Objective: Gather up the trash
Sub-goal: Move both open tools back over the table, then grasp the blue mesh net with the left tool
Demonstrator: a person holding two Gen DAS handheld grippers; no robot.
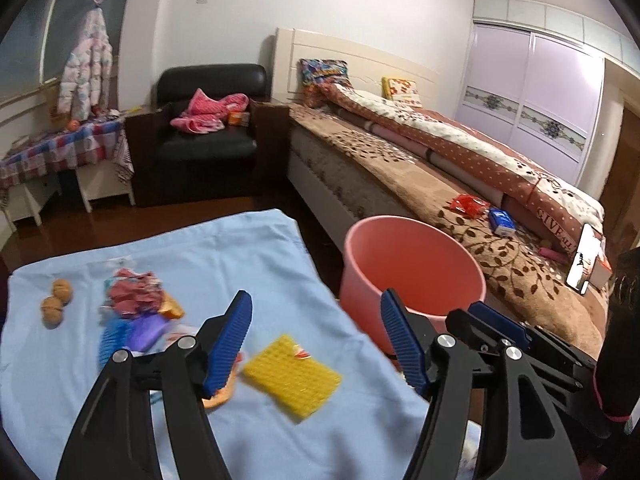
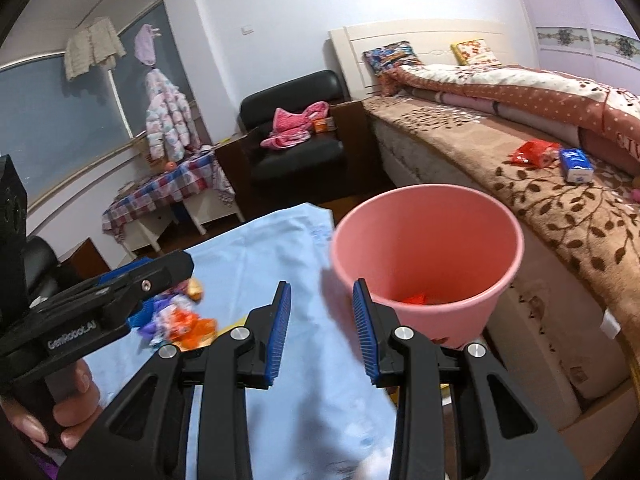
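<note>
A pink bucket (image 1: 412, 268) stands at the right edge of a table covered with a light blue cloth (image 1: 224, 264). In the right wrist view the bucket (image 2: 424, 248) holds a small red-orange scrap (image 2: 416, 299) at its bottom. A pile of crumpled wrappers (image 1: 138, 308) lies on the cloth, with a yellow bumpy sheet (image 1: 292, 376) nearer me. My left gripper (image 1: 316, 312) is open and empty above the cloth, between the pile and the bucket. My right gripper (image 2: 320, 296) is open and empty just before the bucket's near rim. The wrappers also show in the right wrist view (image 2: 180, 320).
Two walnuts (image 1: 56, 300) lie at the cloth's left. A bed (image 1: 460, 184) runs behind the bucket, carrying a red packet (image 1: 468, 204), a blue box (image 1: 502, 222) and a phone (image 1: 584, 260). A black armchair (image 1: 208, 132) and a checkered side table (image 1: 60, 152) stand beyond.
</note>
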